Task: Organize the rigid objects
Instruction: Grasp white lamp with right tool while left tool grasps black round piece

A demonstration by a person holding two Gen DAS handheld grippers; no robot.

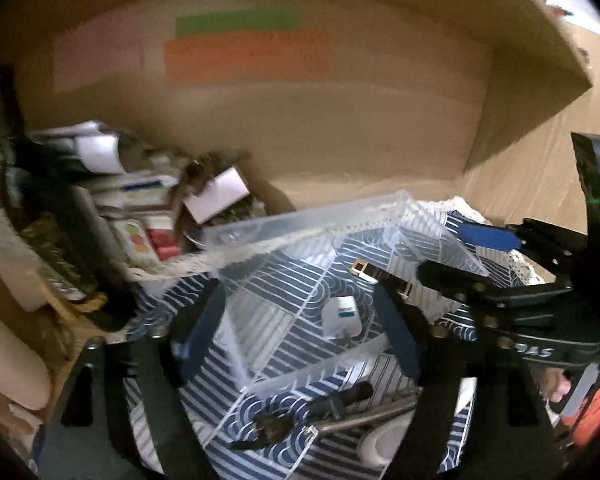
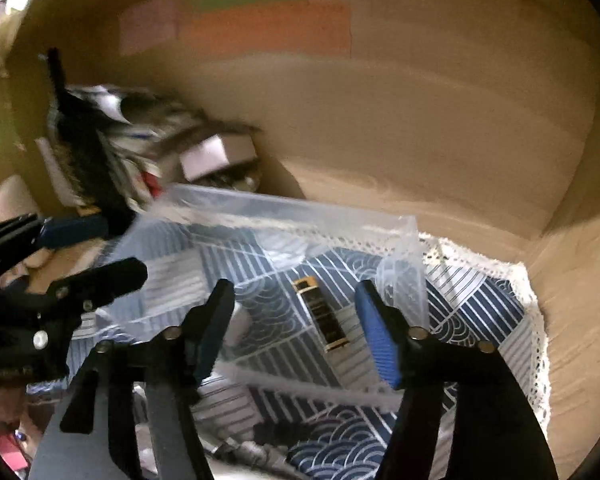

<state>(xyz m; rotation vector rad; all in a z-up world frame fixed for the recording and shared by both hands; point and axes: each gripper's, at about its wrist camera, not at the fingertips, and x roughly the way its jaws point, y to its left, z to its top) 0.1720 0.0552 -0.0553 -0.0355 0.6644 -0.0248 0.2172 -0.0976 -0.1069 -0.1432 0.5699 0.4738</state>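
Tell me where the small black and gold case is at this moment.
The black and gold case lies inside the clear plastic box on the blue patterned cloth, in the right wrist view between the right gripper's fingers, untouched.

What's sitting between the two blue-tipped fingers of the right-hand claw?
In the right wrist view, the open right claw frames a black-and-gold lighter-like item lying inside the clear plastic organizer on the blue patterned cloth. The fingers don't touch it.

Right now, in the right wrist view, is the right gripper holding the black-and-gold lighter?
No. The black-and-gold lighter lies inside the clear plastic organizer, untouched between the spread fingers of the right gripper.
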